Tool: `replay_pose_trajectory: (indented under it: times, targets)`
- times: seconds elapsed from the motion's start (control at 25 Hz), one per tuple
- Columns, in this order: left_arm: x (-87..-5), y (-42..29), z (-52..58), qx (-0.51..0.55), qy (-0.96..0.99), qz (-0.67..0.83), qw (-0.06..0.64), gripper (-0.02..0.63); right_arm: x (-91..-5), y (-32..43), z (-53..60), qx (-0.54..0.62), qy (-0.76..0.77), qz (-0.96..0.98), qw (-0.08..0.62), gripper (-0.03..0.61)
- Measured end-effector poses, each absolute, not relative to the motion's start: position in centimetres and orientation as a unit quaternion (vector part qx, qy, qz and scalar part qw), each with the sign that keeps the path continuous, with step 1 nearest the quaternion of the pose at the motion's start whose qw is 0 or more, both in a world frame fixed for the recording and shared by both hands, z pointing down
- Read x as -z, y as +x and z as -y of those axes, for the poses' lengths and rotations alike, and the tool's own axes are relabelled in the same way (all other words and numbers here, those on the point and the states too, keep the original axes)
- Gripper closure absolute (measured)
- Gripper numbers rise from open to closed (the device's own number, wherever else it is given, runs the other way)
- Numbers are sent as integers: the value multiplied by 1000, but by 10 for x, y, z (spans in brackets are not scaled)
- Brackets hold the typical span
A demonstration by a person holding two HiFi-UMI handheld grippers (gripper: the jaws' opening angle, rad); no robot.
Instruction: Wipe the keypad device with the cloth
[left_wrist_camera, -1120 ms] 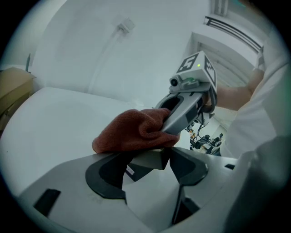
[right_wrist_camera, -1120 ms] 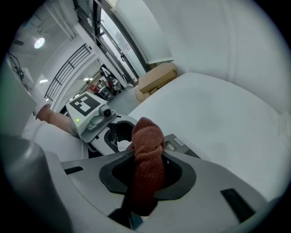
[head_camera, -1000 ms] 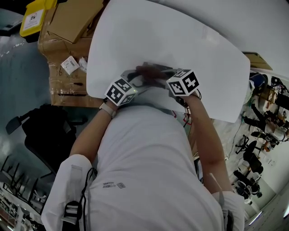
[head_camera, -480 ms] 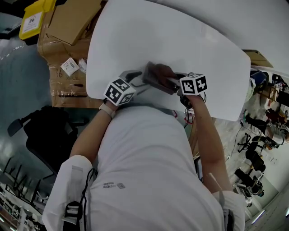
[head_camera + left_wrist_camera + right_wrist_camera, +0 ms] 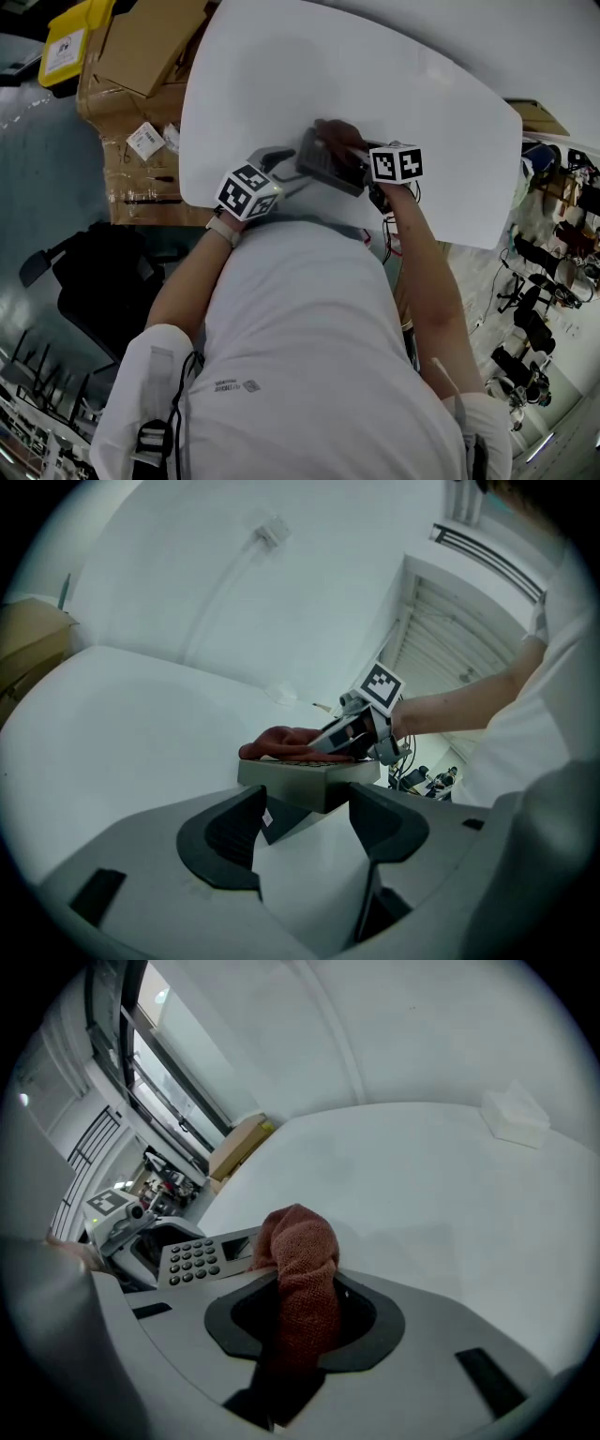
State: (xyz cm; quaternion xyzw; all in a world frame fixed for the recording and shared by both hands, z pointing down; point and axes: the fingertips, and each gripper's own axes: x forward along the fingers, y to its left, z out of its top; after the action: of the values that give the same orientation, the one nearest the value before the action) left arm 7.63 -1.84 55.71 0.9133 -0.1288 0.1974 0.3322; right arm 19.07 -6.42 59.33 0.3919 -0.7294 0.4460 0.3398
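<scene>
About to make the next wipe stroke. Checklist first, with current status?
1. Cloth clamped in right hand-held gripper: ok.
2. Cloth resting on keypad device: ok.
3. Left hand-held gripper bracing device: jaws apart round its corner, grip cannot tell.
4. Keys exposed beside cloth: ok.
5. Device flat on table: cannot tell.

Your cloth [image 5: 298, 1260] is rust-red with a coarse knit weave. The keypad device [image 5: 197, 1260] is grey with dark round keys. Your left gripper [image 5: 302, 822] and right gripper [image 5: 305, 1321] are pale grey, black inside the jaws; each marker cube [image 5: 396, 162] is white with black square patterns. The table [image 5: 394, 84] is plain white, the bin [image 5: 70, 37] yellow, the cardboard boxes [image 5: 150, 42] brown.
</scene>
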Motion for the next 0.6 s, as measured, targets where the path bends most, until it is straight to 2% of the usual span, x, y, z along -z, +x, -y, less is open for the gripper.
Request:
replay_pose_trajectory:
  times: [0.28, 0.44, 0.6]
  targets:
    - [-556, 77, 19, -199, 914, 130, 328, 316, -604, 198, 75, -443, 418, 718, 335, 472]
    - [-555, 78, 17, -201, 916, 132, 321, 319, -599, 194, 72, -394, 427, 729, 362, 473]
    - [-552, 80, 16, -204, 921, 129, 306, 348, -585, 171, 61, -392, 379, 750, 375, 473]
